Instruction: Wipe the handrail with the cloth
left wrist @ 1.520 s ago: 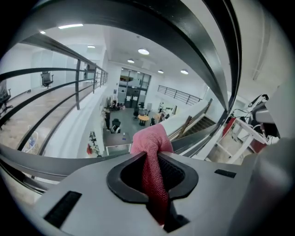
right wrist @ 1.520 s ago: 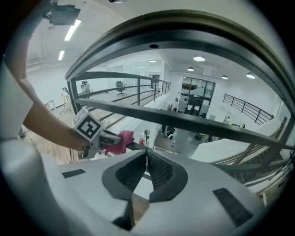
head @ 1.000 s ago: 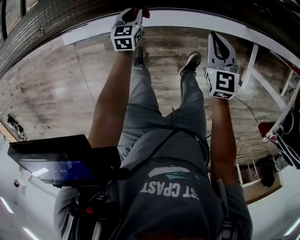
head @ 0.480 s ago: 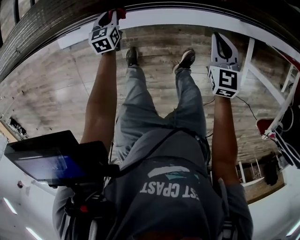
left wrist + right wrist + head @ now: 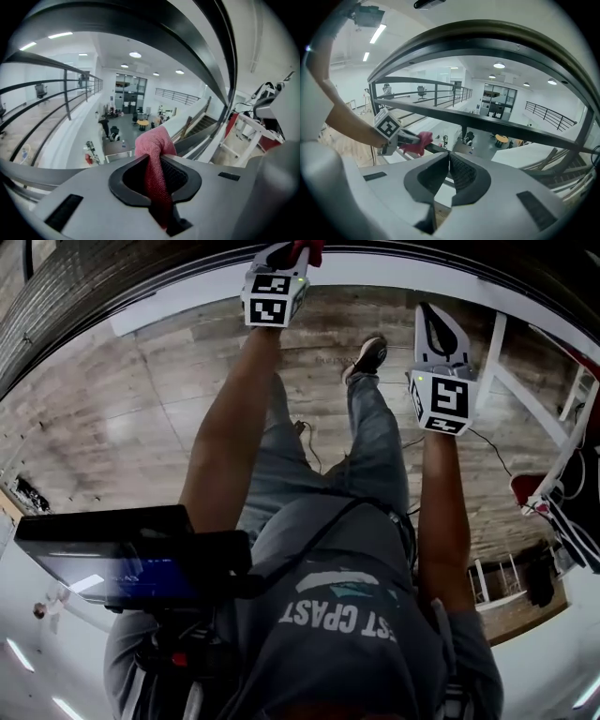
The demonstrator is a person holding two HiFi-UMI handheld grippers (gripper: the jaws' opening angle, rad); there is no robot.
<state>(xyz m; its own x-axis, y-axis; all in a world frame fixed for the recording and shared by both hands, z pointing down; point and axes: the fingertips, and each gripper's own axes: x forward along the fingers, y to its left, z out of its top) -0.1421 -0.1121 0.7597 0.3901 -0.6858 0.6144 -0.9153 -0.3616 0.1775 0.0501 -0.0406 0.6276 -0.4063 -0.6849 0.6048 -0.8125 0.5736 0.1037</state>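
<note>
Pinching: my left tongs [image 5: 158, 164] are clamped on the red cloth [image 5: 152, 143], which bunches up past their tips.
Cloth position: in the right gripper view the cloth sits against the dark handrail [image 5: 520, 126], at about 9 o'clock from my right tongs' [image 5: 448, 157] tips.
Left tongs in the head view: at 12 o'clock, arm stretched forward, marker cube facing the camera, a bit of red showing at the tips.
Right tongs: pressed together with nothing between them, and pointed toward the handrail. I cannot tell whether they touch it.
Right tongs in the head view: at about 1 o'clock, well apart from the left tongs.
Floor [image 5: 122, 399]: pale wooden planks under my legs, one shoe [image 5: 367, 354] showing between the two arms.
</note>
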